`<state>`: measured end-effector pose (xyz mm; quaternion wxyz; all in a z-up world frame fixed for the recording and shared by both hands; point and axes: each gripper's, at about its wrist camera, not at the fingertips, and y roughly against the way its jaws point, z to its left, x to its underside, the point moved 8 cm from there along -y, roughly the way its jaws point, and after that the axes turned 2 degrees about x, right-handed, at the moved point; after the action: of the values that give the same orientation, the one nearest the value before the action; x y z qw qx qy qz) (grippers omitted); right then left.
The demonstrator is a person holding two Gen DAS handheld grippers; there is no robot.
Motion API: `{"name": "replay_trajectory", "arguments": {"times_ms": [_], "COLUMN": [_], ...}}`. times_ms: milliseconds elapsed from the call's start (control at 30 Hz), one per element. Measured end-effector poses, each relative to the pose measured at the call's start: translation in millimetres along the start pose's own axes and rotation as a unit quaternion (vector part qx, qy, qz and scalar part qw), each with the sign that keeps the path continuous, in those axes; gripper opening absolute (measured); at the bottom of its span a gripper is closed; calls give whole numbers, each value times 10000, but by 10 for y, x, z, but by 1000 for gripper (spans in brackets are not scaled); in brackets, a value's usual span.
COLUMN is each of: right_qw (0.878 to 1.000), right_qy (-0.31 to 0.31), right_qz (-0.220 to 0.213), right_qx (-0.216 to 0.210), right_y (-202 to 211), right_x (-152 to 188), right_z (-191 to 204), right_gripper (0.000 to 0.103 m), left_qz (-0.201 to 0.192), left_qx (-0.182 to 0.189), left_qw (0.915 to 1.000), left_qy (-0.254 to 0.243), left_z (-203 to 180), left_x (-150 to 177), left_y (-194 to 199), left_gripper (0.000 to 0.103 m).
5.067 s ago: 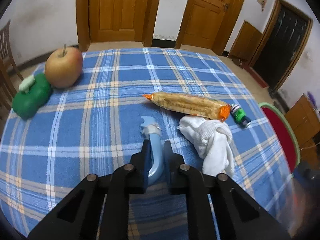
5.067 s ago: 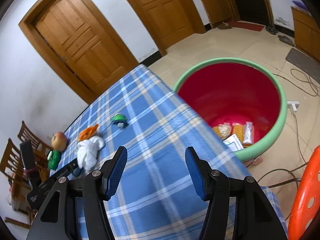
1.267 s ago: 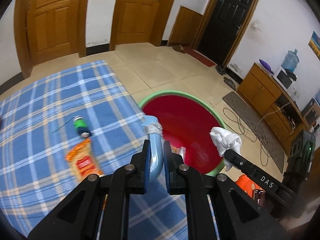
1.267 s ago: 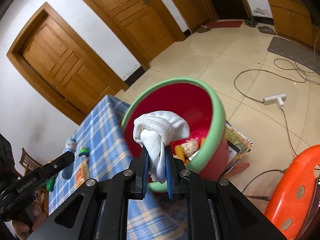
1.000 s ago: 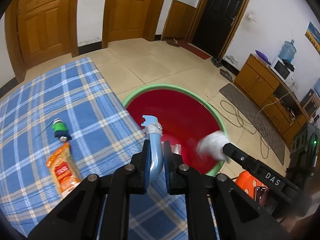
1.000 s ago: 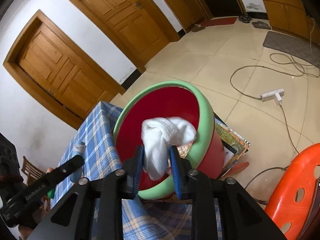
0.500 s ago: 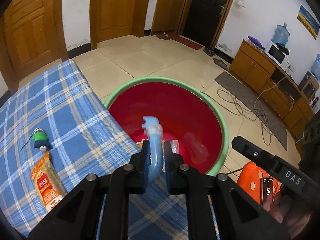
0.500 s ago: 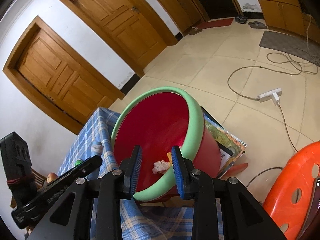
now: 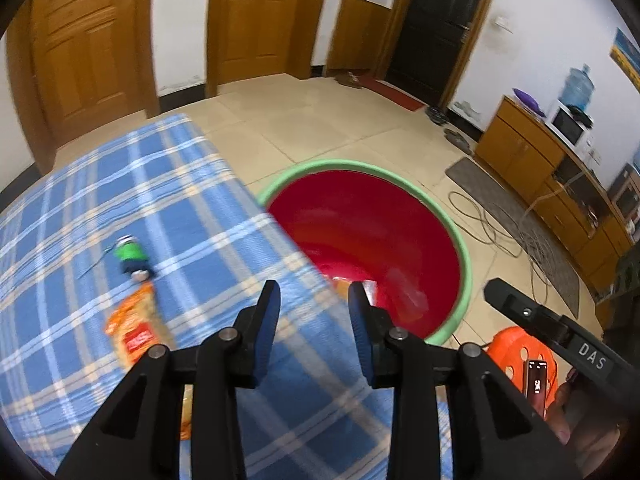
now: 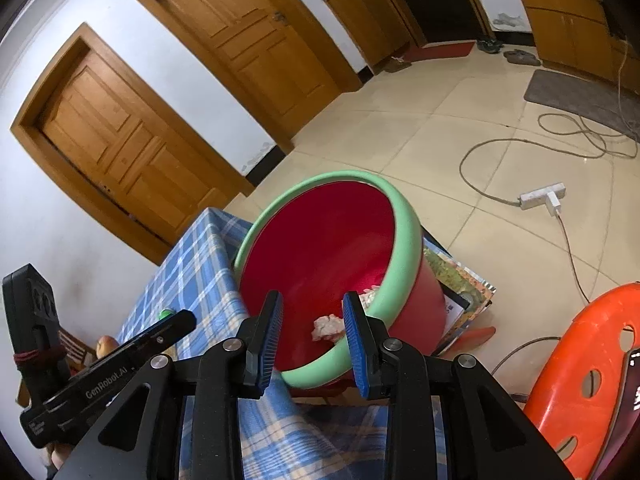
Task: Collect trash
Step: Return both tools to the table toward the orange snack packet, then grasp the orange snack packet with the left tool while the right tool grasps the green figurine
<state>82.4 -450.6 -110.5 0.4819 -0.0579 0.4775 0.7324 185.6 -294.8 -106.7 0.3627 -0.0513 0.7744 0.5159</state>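
A red bin with a green rim (image 9: pixel 460 232) (image 10: pixel 408 232) stands on the floor beside the table. My left gripper (image 9: pixel 314 308) is open and empty, above the table edge next to the bin. My right gripper (image 10: pixel 312 316) is open and empty, above the bin's near rim. White crumpled trash (image 10: pixel 328 328) lies in the bin's bottom. An orange snack wrapper (image 9: pixel 134 328) and a small green-capped bottle (image 9: pixel 130 258) lie on the blue plaid tablecloth (image 9: pixel 120 200).
An orange plastic stool (image 10: pixel 580 364) (image 9: pixel 520 348) stands right of the bin. Cables and a power strip (image 10: pixel 544 198) lie on the tiled floor. An apple (image 10: pixel 105 345) sits at the table's far end. Flat packaging (image 10: pixel 460 284) lies under the bin.
My left gripper has opened and the blue object it held is gone from its jaws. It has swung back toward the table. My right gripper stays open after dropping the white cloth.
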Motion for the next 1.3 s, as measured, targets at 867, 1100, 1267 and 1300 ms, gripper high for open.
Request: {"name": "replay_trajectory", "arguments": {"times_ms": [867, 1100, 1267, 1300], "right_qw": [9995, 9991, 9991, 9991], "right_qy": [262, 370, 389, 400], "right_qz": [144, 159, 148, 160], "right_qx": [-86, -92, -70, -61], "right_y": [39, 70, 75, 72], "right_x": [153, 196, 210, 216], "right_z": [324, 426, 462, 477], "right_gripper": [52, 52, 53, 53], "left_qz": [184, 264, 218, 212], "left_qx": [-1063, -894, -870, -823], "left_qw": [9883, 9907, 9922, 9925], "left_qy": [1078, 994, 865, 881], "left_z": [1001, 964, 952, 960], "left_x": [443, 471, 454, 455], "left_y": [152, 35, 27, 39], "left_gripper": [57, 54, 49, 48]}}
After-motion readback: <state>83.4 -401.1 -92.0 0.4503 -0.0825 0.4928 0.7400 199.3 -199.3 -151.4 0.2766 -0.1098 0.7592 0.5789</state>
